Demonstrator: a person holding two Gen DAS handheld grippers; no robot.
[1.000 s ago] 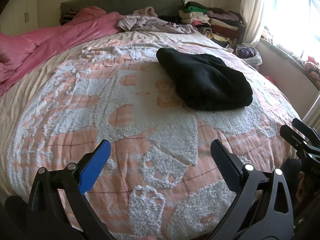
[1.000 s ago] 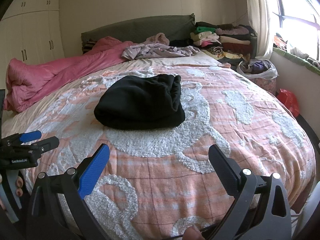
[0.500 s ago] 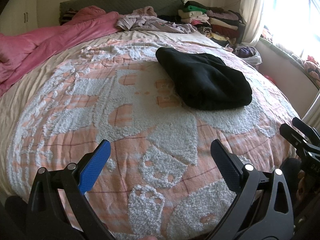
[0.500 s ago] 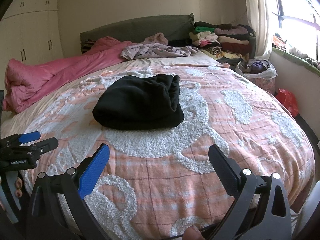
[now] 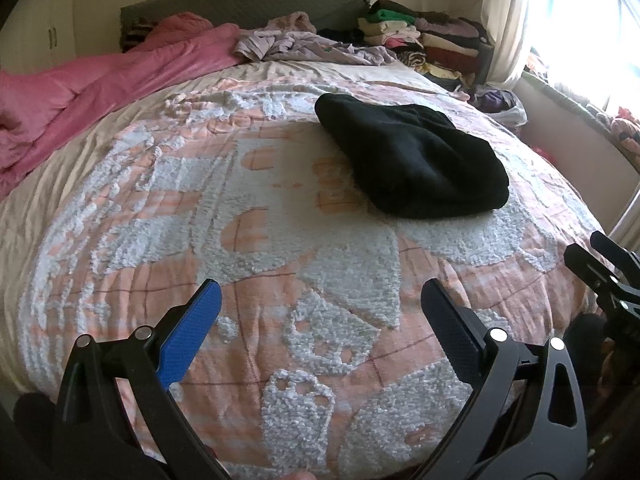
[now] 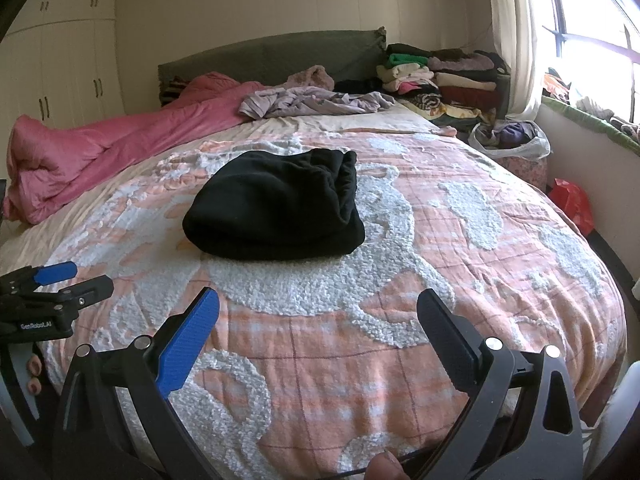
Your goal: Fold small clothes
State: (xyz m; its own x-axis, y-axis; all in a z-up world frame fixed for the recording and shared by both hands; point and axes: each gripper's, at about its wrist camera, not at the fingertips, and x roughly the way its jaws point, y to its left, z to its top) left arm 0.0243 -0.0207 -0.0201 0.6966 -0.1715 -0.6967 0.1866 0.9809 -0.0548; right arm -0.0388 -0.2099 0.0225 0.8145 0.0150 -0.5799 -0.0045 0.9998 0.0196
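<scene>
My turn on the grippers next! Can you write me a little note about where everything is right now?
Left gripper: open, empty, hovering over the near bed edge.
Right gripper: open, empty, same.
The black fleecy folded garment lies as a compact bundle mid-bed on the pink-and-white tufted bedspread, touched by neither gripper.
Done: that piece looks folded.
Left: the crumpled lilac clothes near the headboard, maybe.
</scene>
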